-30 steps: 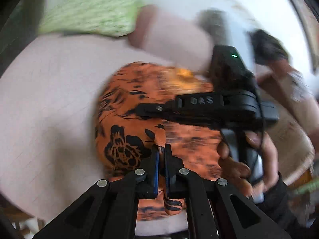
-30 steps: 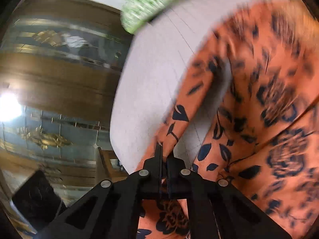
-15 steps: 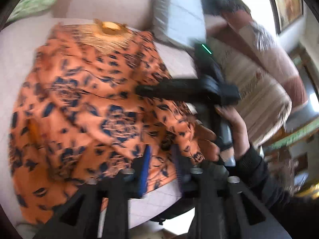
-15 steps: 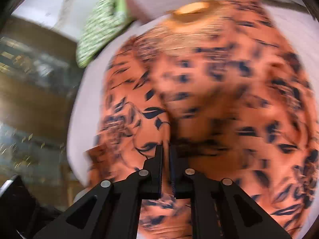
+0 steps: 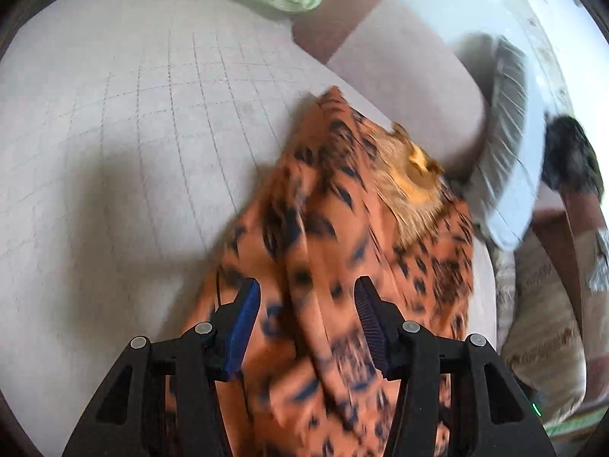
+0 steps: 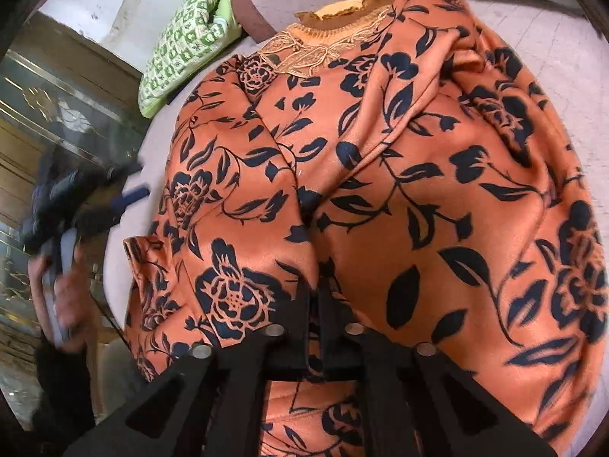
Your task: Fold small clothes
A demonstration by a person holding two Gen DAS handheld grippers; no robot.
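Left wrist view first: the left gripper (image 5: pixel 306 316) is seen with its jaws parted, and they have just been opening. The orange top (image 5: pixel 342 266) lies below and between the blue pads (image 5: pixel 243 316), but it is not pinched there; the cloth looks loose and blurred.

On the right wrist view, the right gripper (image 6: pixel 314 304) is seen with its jaws drawn together, and a narrow ridge of the top (image 6: pixel 380 190) appears to be nipped between them, right at the tips. The left gripper (image 6: pixel 87 198) is caught at the left edge of this view, carried by a hand (image 6: pixel 64 289), just off the garment's side.

The top is spread on the pale quilted cushion (image 5: pixel 133 133), neckline (image 6: pixel 342 11) away from the cameras, with both sleeves seemingly laid inward across the body. A green patterned pillow (image 6: pixel 182 42) is seen beyond it, clear of the work. A second person is glimpsed at the far right of the left view, blurred.

The step is judged to be a fold of the lower part up toward the neckline. It is best done with the hem taken at both sides, level with each other, so the crease is kept straight. Only a single layer edge should be caught, the cloth lifted just clear, and the tucked sleeves left undisturbed.
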